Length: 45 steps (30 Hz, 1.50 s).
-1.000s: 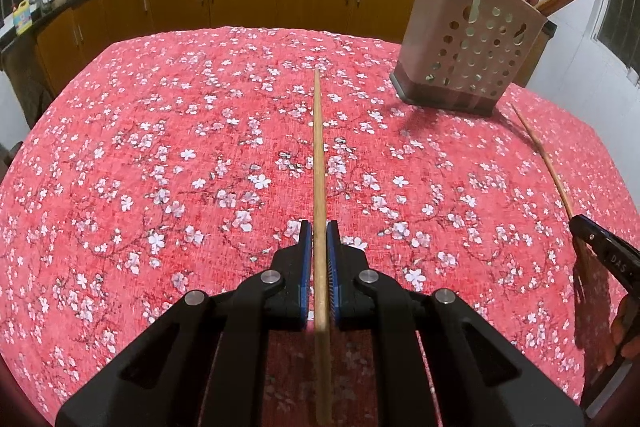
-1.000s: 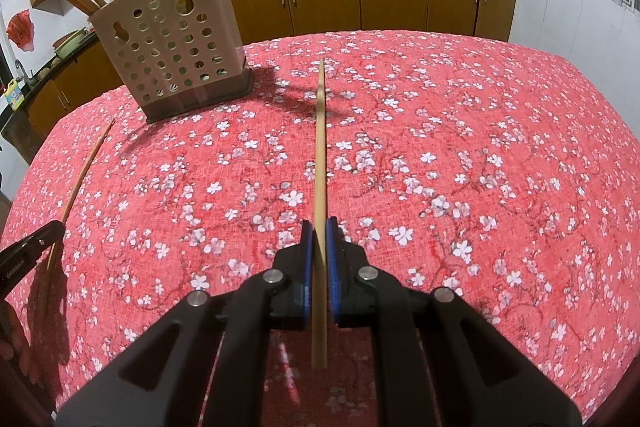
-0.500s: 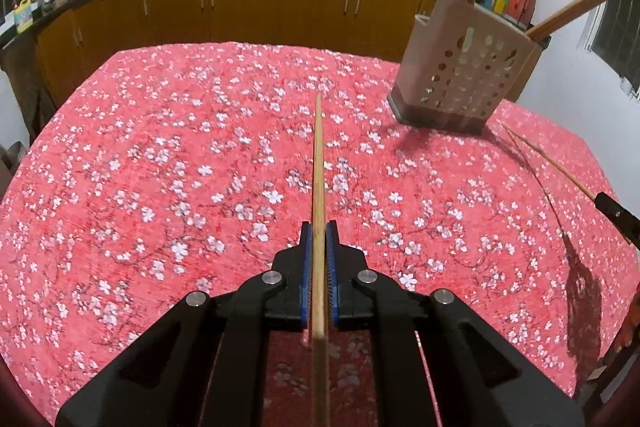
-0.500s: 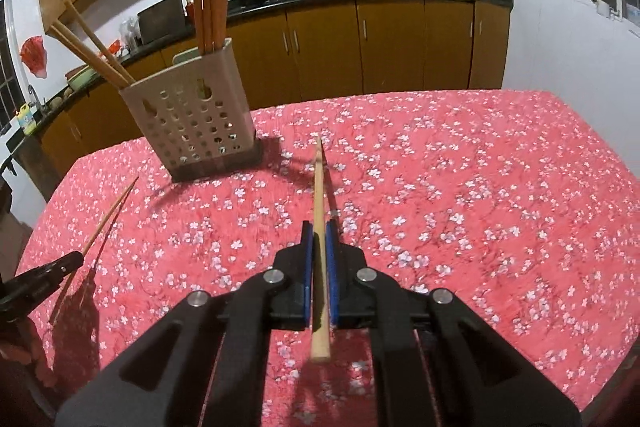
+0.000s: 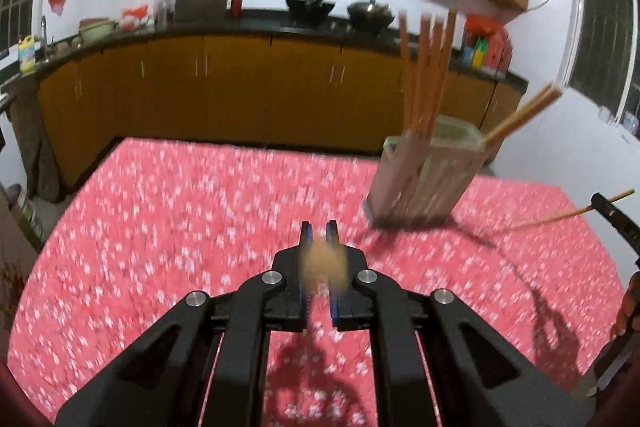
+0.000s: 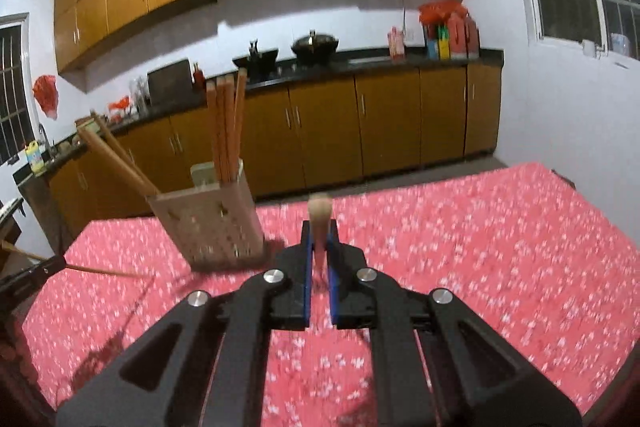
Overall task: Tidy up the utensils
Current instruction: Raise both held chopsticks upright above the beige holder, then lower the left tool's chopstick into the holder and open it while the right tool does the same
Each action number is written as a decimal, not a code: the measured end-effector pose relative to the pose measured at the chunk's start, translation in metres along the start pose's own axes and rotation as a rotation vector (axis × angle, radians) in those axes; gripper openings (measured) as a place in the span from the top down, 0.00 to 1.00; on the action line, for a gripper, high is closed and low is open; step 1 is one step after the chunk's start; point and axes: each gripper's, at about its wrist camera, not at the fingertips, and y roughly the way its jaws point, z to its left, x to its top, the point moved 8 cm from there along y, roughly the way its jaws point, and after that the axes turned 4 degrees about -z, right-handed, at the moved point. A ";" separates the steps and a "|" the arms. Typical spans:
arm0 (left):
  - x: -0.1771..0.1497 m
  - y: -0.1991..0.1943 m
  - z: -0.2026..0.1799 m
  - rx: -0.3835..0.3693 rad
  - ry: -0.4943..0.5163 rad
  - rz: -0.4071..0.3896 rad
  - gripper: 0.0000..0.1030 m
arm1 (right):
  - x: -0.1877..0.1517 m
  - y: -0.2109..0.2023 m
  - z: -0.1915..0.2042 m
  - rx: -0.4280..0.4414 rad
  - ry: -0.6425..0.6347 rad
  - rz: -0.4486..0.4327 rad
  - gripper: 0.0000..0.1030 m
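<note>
My left gripper (image 5: 319,233) is shut on a wooden chopstick (image 5: 323,263), seen end-on and blurred, raised above the red floral tablecloth (image 5: 160,227). My right gripper (image 6: 319,231) is shut on another wooden chopstick (image 6: 319,213), also tilted up toward the camera. A beige perforated utensil holder (image 5: 424,179) with several chopsticks stands ahead to the right in the left wrist view, and ahead to the left in the right wrist view (image 6: 208,223). The right gripper's chopstick (image 5: 560,215) shows at the right edge of the left view.
Kitchen cabinets (image 6: 360,123) and a dark counter with woks (image 6: 314,45) run behind the table. A window (image 5: 604,39) is on the right wall. The table's far edge (image 5: 240,143) faces the cabinets.
Both grippers have lifted and tilted up with their chopsticks, which now point toward the cameras. The view has swung from the tablecloth to the kitchen wall, and the holder looks farther away.
</note>
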 end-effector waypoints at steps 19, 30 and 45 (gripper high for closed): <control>0.103 -0.054 -0.075 -0.163 0.057 -0.268 0.93 | 0.129 -0.065 0.077 0.254 -0.003 -0.322 0.93; 0.153 -0.045 -0.103 -0.156 0.035 -0.416 0.93 | 0.156 -0.029 0.102 0.238 -0.024 -0.420 0.93; 0.124 0.014 -0.099 -0.145 0.016 -0.305 0.93 | 0.126 0.056 0.108 0.219 -0.018 -0.294 0.93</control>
